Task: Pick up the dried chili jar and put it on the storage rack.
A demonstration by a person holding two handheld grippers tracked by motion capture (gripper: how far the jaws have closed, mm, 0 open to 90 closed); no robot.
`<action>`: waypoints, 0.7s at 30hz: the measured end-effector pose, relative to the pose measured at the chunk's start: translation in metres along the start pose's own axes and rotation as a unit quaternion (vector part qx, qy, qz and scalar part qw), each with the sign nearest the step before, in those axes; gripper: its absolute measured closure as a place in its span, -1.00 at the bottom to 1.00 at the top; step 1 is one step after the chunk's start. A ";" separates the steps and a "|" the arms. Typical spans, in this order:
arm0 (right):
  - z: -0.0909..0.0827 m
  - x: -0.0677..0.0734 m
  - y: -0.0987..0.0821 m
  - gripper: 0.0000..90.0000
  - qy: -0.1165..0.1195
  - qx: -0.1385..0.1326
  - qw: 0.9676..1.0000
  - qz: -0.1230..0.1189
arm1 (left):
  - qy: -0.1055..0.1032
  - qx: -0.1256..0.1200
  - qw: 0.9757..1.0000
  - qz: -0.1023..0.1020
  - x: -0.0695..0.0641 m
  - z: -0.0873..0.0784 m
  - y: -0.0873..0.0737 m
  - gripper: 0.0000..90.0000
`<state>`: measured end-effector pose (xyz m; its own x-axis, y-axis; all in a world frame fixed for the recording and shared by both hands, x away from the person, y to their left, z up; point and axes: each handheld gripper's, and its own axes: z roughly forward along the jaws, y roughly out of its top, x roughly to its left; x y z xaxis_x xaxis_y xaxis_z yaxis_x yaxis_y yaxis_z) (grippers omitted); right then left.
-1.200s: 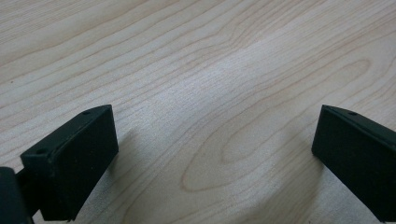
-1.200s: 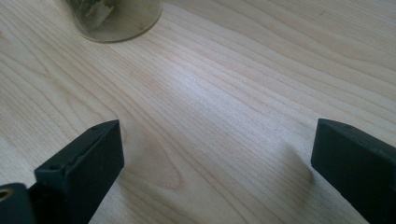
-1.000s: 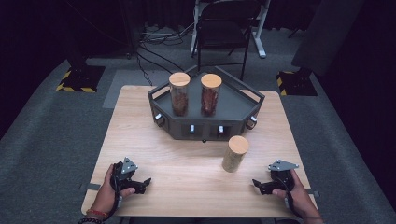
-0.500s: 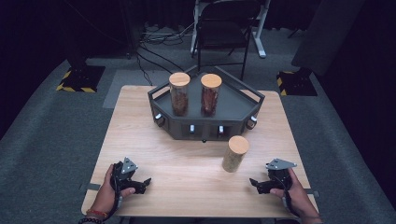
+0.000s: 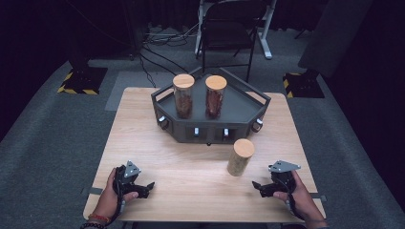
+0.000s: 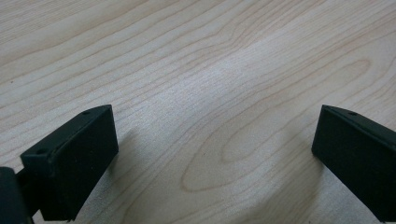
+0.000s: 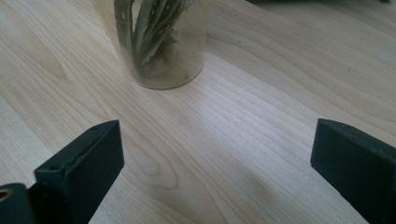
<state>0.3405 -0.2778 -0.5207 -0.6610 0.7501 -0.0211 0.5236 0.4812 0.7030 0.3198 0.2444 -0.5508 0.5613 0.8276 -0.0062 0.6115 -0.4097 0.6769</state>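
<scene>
the work is at its very beginning: one glass jar (image 5: 239, 157) with a wooden lid stands alone on the table (image 5: 191, 167), just in front of the dark tray (image 5: 239, 102), at the right half. in the right gripper view the jar (image 7: 154, 42) holds dried green leaves and stands upright, a little to the left of the line between the jaws. two other jars (image 5: 184, 95) stand already inside the tray, near its far left part, side by side.

the right gripper (image 5: 260, 187) rests near the front edge of the table, to the right of the jar and apart from it. its jaws are spread wide and hold nothing. the left gripper (image 5: 145, 187) lies at the near left, also wide open and empty, with bare wood between its jaws.

i judge that the step in hand is the approach to the lone jar. the next move calls for the right gripper to go forward and left, keep level, and take the glass body between the jaws – below the lid, so it does not tip.

compared with the earlier frame, the right gripper has shifted a little – slightly nearer to the jar. the left gripper and all three jars are in the same places.
</scene>
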 end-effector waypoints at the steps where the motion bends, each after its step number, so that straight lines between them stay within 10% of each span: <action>1: 0.000 0.001 0.001 -0.95 0.001 0.000 1.000 0.000 | 0.000 0.000 1.000 0.000 0.000 0.000 0.000 -0.99; 21: 0.009 0.014 0.024 -0.94 0.011 -0.008 1.000 -0.019 | 0.000 0.000 1.000 0.000 0.000 0.000 0.000 -1.00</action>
<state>0.3489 -0.2518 -0.5099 -0.6922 0.7210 -0.0321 0.4895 0.5017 0.7132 0.3198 0.2444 -0.5508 0.5610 0.8278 -0.0063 0.6115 -0.4093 0.6771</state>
